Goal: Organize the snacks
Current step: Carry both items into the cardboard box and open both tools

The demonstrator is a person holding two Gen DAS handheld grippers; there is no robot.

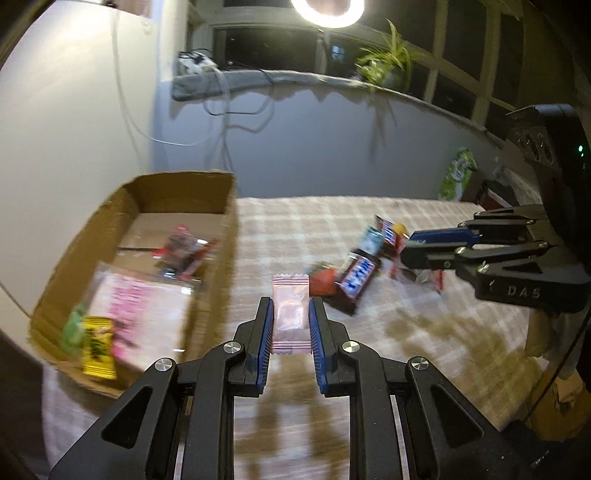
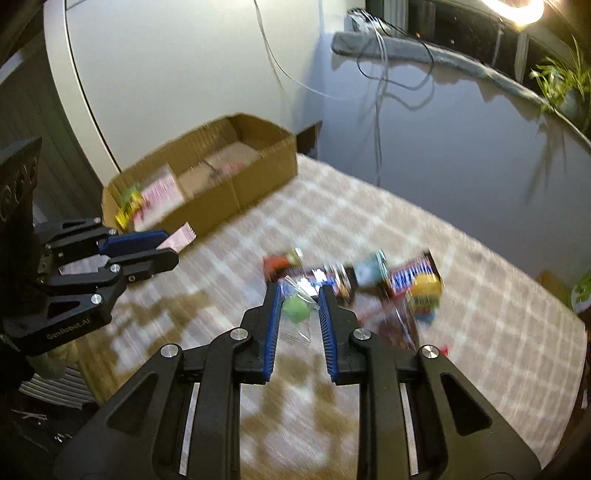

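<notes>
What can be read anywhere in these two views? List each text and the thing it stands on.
"DAS": moulded on the black body of the right hand-held gripper, left wrist view.
"GenRobot.AI": printed on the black body of the left hand-held gripper, right wrist view.
Snickers-style bar: white lettering on blue, too blurred to read.
Yellow packet in the cardboard box: print blurred, unreadable.

Ring light [image 1: 327, 11] glares above dark windows [image 1: 458, 59] (potted plant [image 1: 388, 62] on sill).
</notes>
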